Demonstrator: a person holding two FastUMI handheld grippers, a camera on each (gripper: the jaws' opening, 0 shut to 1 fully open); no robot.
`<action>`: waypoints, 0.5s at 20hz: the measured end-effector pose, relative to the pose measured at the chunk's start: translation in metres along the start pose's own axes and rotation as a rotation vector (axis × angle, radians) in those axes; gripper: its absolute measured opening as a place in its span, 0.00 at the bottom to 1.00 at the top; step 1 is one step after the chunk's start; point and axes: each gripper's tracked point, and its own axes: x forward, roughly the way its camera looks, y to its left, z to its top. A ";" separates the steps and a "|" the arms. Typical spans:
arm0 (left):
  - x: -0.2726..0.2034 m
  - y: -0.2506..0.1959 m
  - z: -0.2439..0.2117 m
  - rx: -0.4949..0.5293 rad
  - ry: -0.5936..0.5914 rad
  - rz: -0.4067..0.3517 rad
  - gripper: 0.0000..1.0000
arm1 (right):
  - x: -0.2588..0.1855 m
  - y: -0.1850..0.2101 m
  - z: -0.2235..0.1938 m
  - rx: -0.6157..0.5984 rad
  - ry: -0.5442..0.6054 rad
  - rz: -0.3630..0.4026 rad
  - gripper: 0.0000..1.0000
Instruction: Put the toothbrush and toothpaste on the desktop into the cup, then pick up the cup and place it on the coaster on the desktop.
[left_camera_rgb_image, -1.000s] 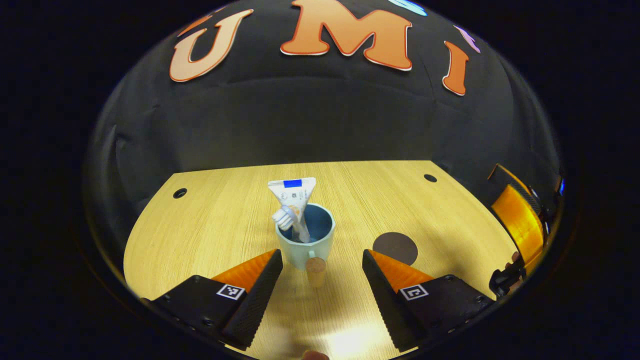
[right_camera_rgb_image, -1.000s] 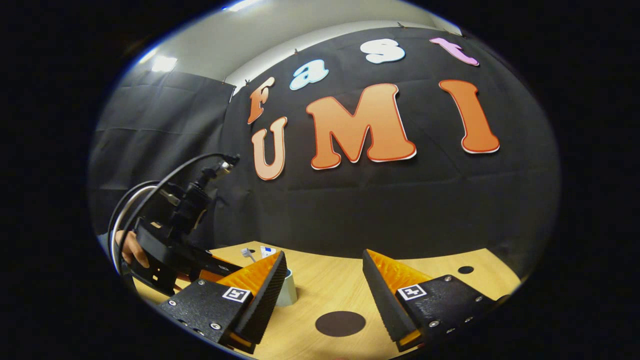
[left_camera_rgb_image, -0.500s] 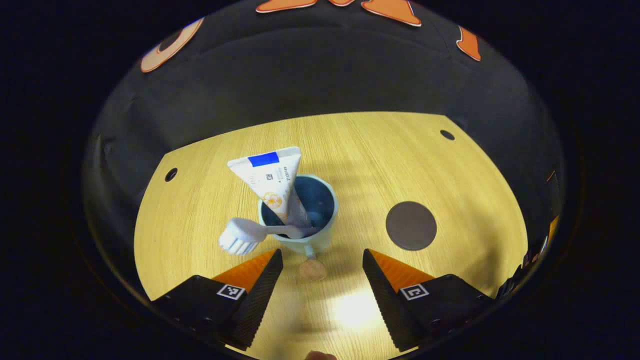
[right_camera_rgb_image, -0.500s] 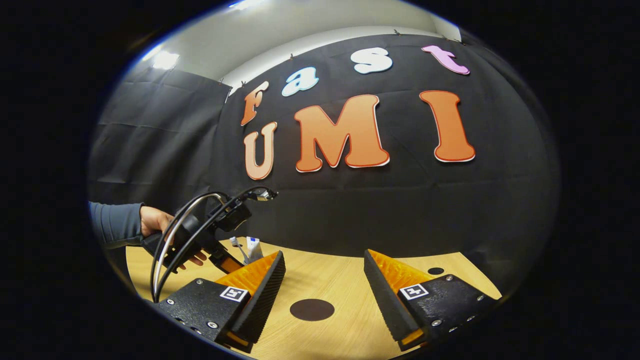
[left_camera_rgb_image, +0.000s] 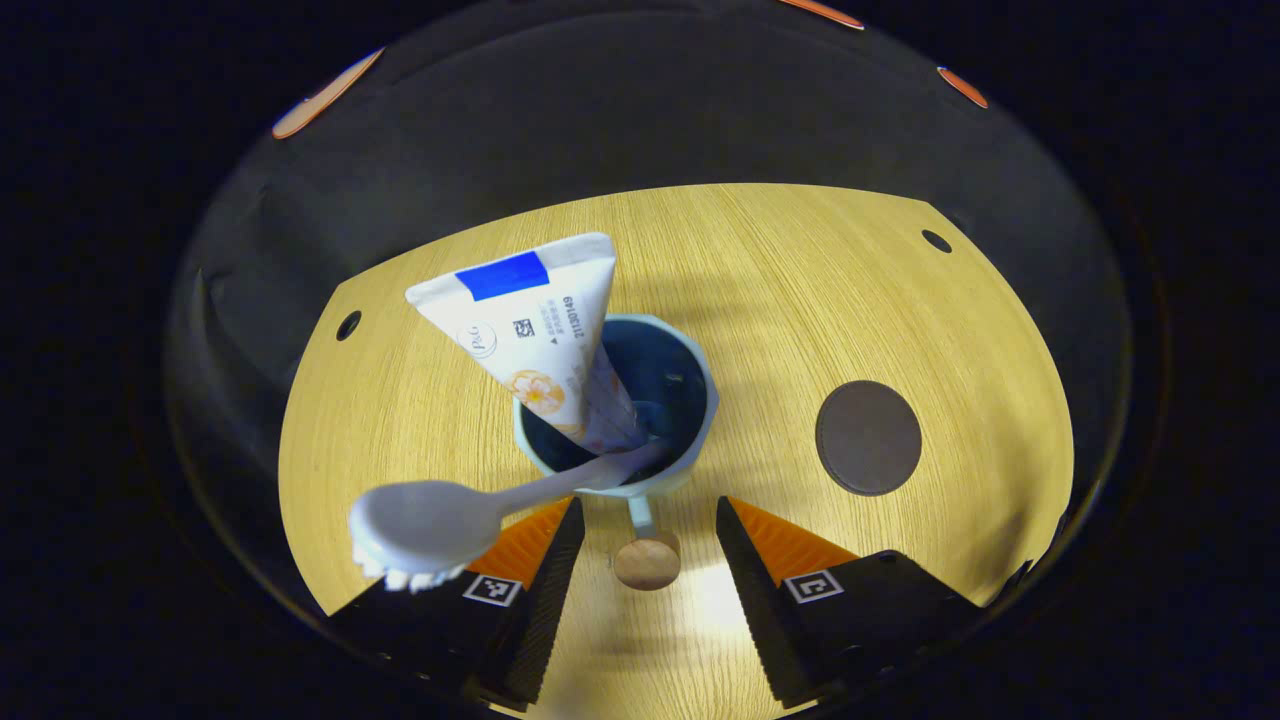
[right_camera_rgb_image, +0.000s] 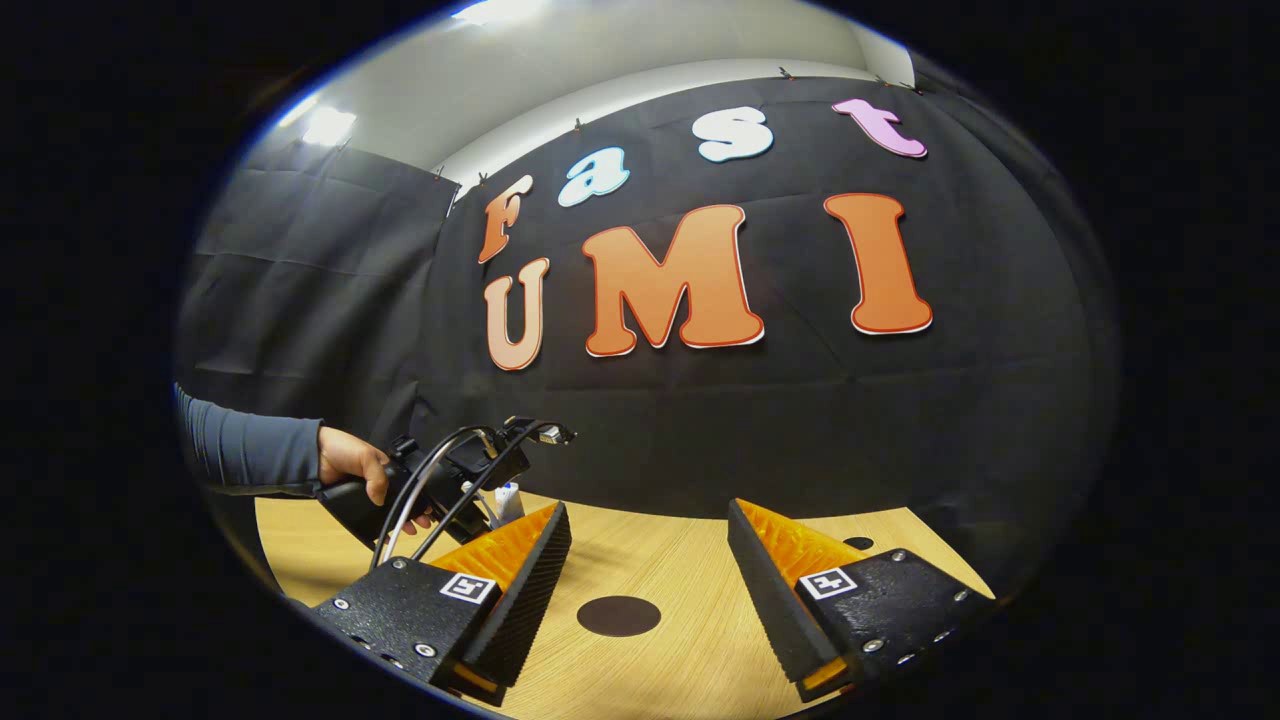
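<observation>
Cup (left_camera_rgb_image: 640, 470) handle between apart left tongs (left_camera_rgb_image: 641, 545), seemingly untouched.

Handle gap open, toothbrush overhanging one side

In the left gripper view, the cup's (left_camera_rgb_image: 640, 425) handle knob (left_camera_rgb_image: 646, 563) is sitting in the gap between the left gripper's (left_camera_rgb_image: 640, 520) parted fingers, touching neither. The toothbrush (left_camera_rgb_image: 430, 520) is leaning out over the left-hand finger (left_camera_rgb_image: 545, 570), and the toothpaste (left_camera_rgb_image: 540, 330) is sticking up above the rim. Bare table (left_camera_rgb_image: 770, 300) is lying between the cup and the coaster (left_camera_rgb_image: 868, 437).
</observation>
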 end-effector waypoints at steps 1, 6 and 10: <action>0.002 0.002 0.002 -0.008 0.001 0.002 0.77 | -0.002 0.001 0.000 -0.006 0.000 0.000 0.95; -0.009 0.006 0.016 -0.043 -0.013 0.009 0.46 | -0.005 0.005 0.002 -0.006 0.005 0.001 0.95; -0.012 0.002 0.006 -0.074 -0.040 -0.022 0.25 | -0.005 0.010 0.000 -0.012 0.013 0.001 0.95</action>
